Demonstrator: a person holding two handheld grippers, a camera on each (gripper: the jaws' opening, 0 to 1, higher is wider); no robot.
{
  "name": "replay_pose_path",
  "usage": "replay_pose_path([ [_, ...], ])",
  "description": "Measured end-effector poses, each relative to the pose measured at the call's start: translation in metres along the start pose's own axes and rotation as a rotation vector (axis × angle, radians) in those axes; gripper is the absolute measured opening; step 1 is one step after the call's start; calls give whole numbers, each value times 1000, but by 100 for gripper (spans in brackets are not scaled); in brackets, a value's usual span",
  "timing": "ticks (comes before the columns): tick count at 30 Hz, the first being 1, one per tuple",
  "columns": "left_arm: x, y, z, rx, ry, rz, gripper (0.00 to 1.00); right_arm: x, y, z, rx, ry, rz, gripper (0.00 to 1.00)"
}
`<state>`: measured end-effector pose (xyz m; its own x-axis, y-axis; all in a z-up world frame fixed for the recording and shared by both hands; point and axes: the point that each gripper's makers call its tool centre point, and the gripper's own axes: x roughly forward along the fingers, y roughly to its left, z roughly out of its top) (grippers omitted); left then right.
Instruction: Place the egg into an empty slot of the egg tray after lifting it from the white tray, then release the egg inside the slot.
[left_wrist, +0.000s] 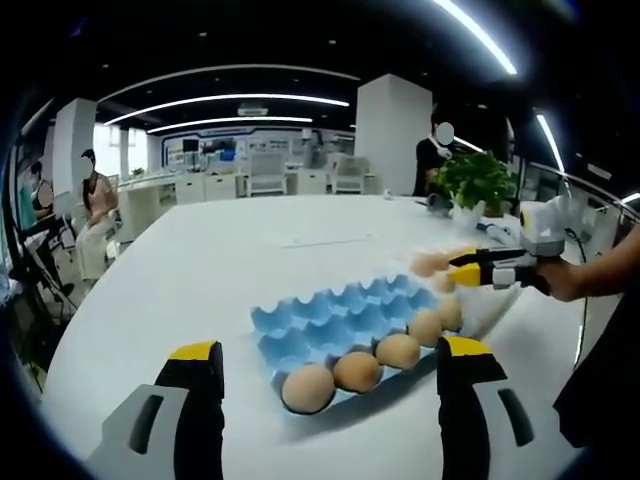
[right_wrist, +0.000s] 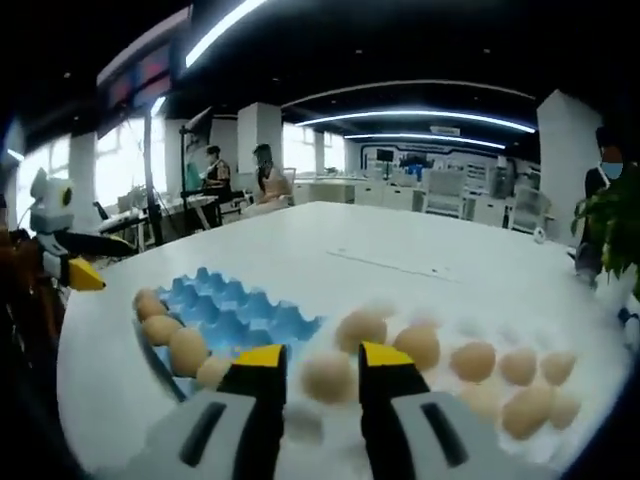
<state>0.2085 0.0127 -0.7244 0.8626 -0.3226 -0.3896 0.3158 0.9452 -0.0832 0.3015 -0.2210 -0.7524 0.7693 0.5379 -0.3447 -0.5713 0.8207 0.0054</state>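
Brown egg (right_wrist: 328, 377) sits between the right gripper's (right_wrist: 314, 360) spread jaws on the white tray (right_wrist: 600, 425), not yet pinched. Next, by my judgement: close gently, lift, carry left to the blue egg tray (right_wrist: 232, 318). Left gripper (left_wrist: 330, 362) hangs spread, empty.

Right tongs (right_wrist: 322, 372) straddle an egg (right_wrist: 327, 377) on the white tray (right_wrist: 440, 425), beside the blue egg tray (right_wrist: 240, 318).
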Motion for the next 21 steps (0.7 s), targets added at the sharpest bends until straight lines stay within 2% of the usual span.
replay_pose_path([
  [10, 0, 1, -2, -8, 3, 2, 89, 13, 3, -13, -69, 71, 23, 30],
  [13, 1, 0, -1, -9, 5, 2, 89, 17, 6, -24, -219, 143, 38, 28],
  [15, 1, 0, 0, -11, 3, 2, 88, 18, 6, -21, -173, 145, 39, 27],
  [17, 1, 0, 1, -13, 1, 4, 88, 19, 3, -20, -191, 159, 45, 25],
  [21, 2, 0, -1, -18, 10, 4, 87, 20, 2, -21, -164, 171, 52, 25],
])
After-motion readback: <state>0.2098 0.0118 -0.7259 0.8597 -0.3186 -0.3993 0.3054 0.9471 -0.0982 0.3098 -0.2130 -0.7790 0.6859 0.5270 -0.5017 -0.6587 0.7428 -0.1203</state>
